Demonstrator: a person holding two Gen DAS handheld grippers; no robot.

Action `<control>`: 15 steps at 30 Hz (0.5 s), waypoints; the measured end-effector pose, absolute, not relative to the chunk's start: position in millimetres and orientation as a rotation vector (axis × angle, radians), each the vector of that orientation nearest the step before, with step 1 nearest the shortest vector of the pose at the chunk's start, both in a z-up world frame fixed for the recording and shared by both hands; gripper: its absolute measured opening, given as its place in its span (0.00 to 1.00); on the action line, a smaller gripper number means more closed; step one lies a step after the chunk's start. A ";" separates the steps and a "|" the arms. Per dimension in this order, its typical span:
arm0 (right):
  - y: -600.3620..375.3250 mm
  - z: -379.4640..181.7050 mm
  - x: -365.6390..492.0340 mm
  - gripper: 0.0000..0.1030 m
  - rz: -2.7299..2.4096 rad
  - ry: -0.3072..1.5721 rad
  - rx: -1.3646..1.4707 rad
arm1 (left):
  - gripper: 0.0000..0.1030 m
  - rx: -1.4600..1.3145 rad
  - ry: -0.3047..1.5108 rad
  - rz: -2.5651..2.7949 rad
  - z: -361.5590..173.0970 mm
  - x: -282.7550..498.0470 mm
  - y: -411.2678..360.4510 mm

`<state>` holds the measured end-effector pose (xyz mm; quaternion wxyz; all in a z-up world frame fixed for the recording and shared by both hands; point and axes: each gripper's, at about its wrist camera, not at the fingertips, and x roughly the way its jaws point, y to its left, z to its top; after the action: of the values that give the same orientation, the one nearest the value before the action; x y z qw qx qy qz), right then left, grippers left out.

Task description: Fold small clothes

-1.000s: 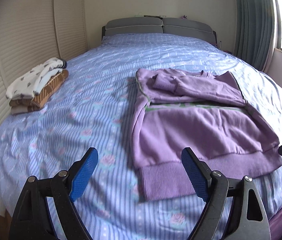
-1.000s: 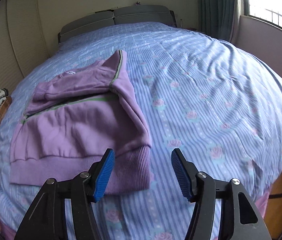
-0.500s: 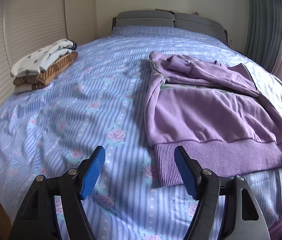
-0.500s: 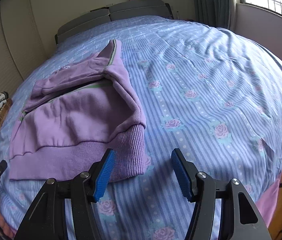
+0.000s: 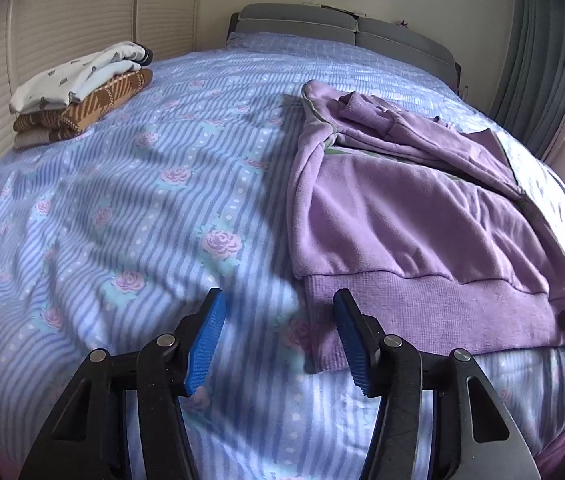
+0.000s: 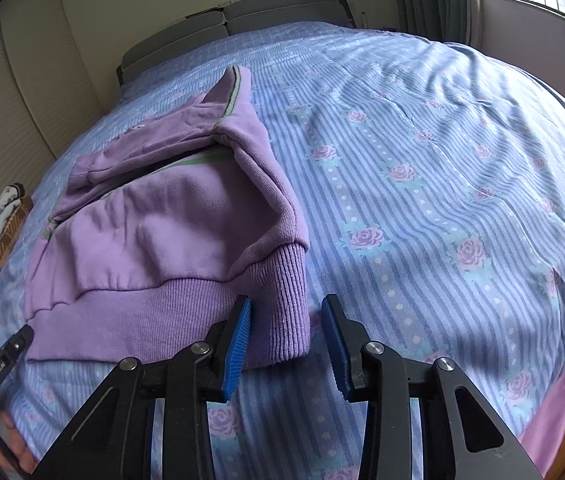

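**Both grippers lined up on the hem corners of the purple sweatshirt**

The purple sweatshirt point(image 5: 410, 220) lay flat on the bed point(image 5: 142, 208), its sleeves already folded in across the chest and its ribbed hem point(image 6: 170, 312) turned toward the person. The long line of that hem ran crosswise between the two tools, so each had one corner to itself.

The left gripper point(image 5: 278, 340) had its jaws apart and just been closing; the hem's left corner sat just inside the right-hand blue pad, not yet pinched, with only striped sheet across the rest of the gap. The right gripper point(image 6: 286, 340) had also just been narrowing, and the hem's right corner stood between its pads (the left pad looked close to the ribbing, though contact could not be confirmed, and a gap showed on the other side). Neither held cloth yet. The right one seemed the better centred on its corner; the left probably needed a small shift toward the garment.

A stack of folded clothes point(image 5: 78, 92) rested well apart near the bed's far left edge, and the headboard point(image 5: 342, 36) stood beyond. Nothing lay between the jaws and the hem; the tip of the other tool just showed at each view's edge.
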<state>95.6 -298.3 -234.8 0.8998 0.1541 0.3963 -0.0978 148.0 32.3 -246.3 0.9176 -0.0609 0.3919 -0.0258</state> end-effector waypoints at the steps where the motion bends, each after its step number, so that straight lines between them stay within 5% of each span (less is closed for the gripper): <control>1: -299.4 -234.7 95.2 0.37 -0.200 0.818 0.328 | 0.53 -0.133 0.808 -0.062 -246.2 147.3 31.1; 11: -301.5 -234.8 93.8 0.31 -0.183 0.815 0.356 | 0.52 -0.193 0.826 -0.107 -252.2 146.3 20.9; 15: -300.0 -234.3 94.2 0.17 -0.154 0.815 0.362 | 0.24 -0.233 0.842 -0.168 -253.9 146.8 19.5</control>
<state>94.2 -300.0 -234.3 0.8994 0.1747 0.3938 -0.0746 146.8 19.5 -253.9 0.9026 -0.1127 0.4074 -0.0811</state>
